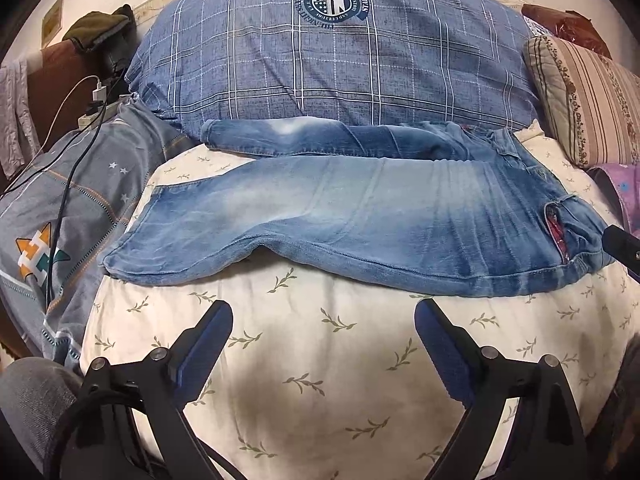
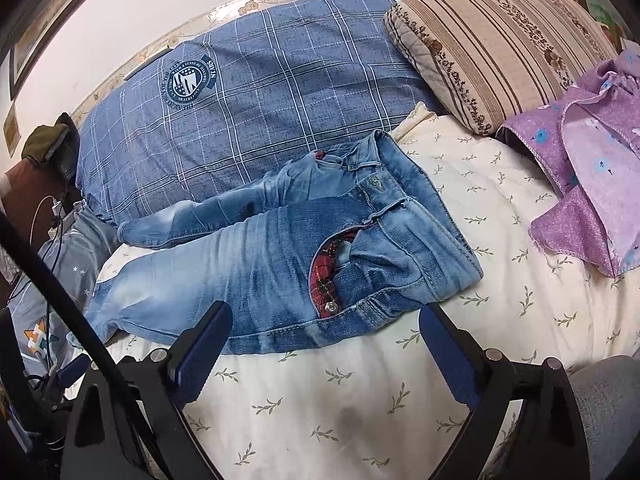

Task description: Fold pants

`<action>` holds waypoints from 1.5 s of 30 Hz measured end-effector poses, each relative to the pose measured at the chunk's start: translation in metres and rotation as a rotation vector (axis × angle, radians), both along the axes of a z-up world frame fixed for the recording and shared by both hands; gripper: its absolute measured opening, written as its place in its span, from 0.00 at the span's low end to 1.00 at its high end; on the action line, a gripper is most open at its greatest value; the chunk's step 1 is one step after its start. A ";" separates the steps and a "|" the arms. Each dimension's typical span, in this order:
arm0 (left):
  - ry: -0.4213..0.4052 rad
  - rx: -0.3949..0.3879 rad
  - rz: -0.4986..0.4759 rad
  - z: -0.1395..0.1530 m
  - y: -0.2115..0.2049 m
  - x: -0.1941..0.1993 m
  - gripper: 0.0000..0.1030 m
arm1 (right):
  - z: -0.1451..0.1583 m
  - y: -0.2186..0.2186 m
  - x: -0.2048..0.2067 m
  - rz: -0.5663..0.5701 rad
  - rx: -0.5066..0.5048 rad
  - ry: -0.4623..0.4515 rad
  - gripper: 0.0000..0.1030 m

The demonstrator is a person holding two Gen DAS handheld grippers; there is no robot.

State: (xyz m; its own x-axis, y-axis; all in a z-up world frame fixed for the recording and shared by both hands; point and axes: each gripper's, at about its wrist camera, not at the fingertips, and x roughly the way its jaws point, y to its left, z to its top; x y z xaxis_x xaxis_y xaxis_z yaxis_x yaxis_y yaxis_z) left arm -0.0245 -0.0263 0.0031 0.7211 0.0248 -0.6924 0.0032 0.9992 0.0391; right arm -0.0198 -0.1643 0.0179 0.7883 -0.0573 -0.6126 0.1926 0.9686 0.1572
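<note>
Faded blue jeans [image 1: 360, 216] lie flat across a cream leaf-print bed sheet [image 1: 320, 380], legs to the left and waist to the right. The far leg rests against a blue plaid pillow. My left gripper [image 1: 324, 312] is open just short of the near leg's lower edge, with only sheet between its fingers. In the right wrist view the jeans [image 2: 260, 260] show a front pocket with red plaid lining [image 2: 326, 276]. My right gripper [image 2: 325, 314] is open, its fingertips on either side of the hip edge without pressing on it.
A large blue plaid pillow [image 1: 340, 60] fills the back. A striped pillow [image 2: 500, 52] and a purple garment [image 2: 592, 184] lie to the right. A grey star-print quilt [image 1: 60, 220] with a black cable [image 1: 64, 200] on it lies to the left.
</note>
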 end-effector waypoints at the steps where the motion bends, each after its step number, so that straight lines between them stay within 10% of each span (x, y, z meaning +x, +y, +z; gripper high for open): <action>1: 0.000 -0.002 -0.002 0.000 0.000 0.000 0.90 | 0.000 0.000 0.000 -0.001 0.000 0.001 0.92; 23: 0.293 -0.403 -0.025 -0.007 0.048 0.082 0.87 | 0.011 -0.094 0.060 -0.111 0.182 0.169 0.91; 26: 0.336 -0.445 -0.024 -0.018 0.053 0.097 0.74 | -0.009 -0.112 0.060 -0.133 0.233 0.202 0.90; 31: 0.327 -0.459 -0.024 -0.026 0.048 0.120 0.71 | -0.042 -0.132 0.076 -0.137 0.399 0.309 0.64; 34: 0.344 -0.434 -0.026 -0.032 0.036 0.130 0.25 | -0.041 -0.132 0.076 -0.142 0.384 0.306 0.48; 37: 0.353 -0.445 0.003 -0.035 0.038 0.135 0.12 | -0.036 -0.134 0.073 -0.148 0.383 0.286 0.31; 45: 0.368 -0.488 -0.049 -0.028 0.040 0.106 0.08 | 0.006 -0.137 0.044 -0.144 0.370 0.149 0.18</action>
State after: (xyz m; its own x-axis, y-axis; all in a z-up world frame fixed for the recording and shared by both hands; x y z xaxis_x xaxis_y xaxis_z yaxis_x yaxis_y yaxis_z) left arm 0.0816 0.0140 -0.0249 0.4246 -0.3855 -0.8192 -0.0238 0.8998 -0.4357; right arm 0.0240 -0.3013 0.0239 0.6893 0.0851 -0.7195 0.3685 0.8138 0.4493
